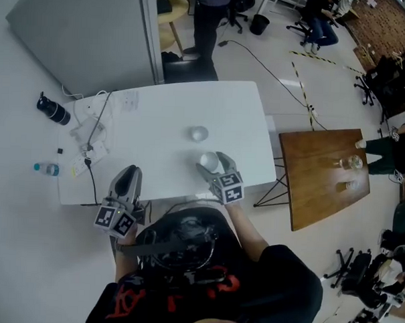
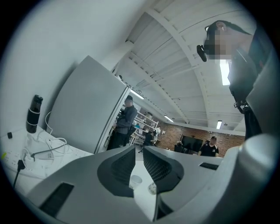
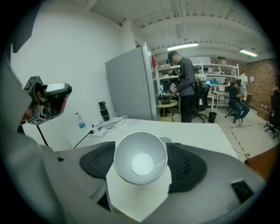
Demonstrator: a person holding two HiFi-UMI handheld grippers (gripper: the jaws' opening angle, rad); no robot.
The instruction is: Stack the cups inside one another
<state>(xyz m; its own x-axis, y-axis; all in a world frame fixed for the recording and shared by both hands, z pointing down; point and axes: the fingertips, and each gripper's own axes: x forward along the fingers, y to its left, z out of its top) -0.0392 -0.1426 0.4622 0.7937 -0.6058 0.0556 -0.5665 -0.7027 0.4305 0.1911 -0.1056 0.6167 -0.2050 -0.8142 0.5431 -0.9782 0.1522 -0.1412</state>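
Head view: left gripper (image 1: 130,171) at 7 o'clock of the bench (image 1: 157,115); jaws nearly together, narrow gap, nothing between. One loose cup (image 1: 199,133) rests mid-bench. At 6 o'clock of it, the right gripper (image 1: 213,163): jaws wide, clamped on the held cup (image 3: 140,157), mouth facing its camera.

I could read no text, brand or number anywhere. The label on the water bottle (image 1: 47,169) on the table (image 1: 164,109) was too small to read.
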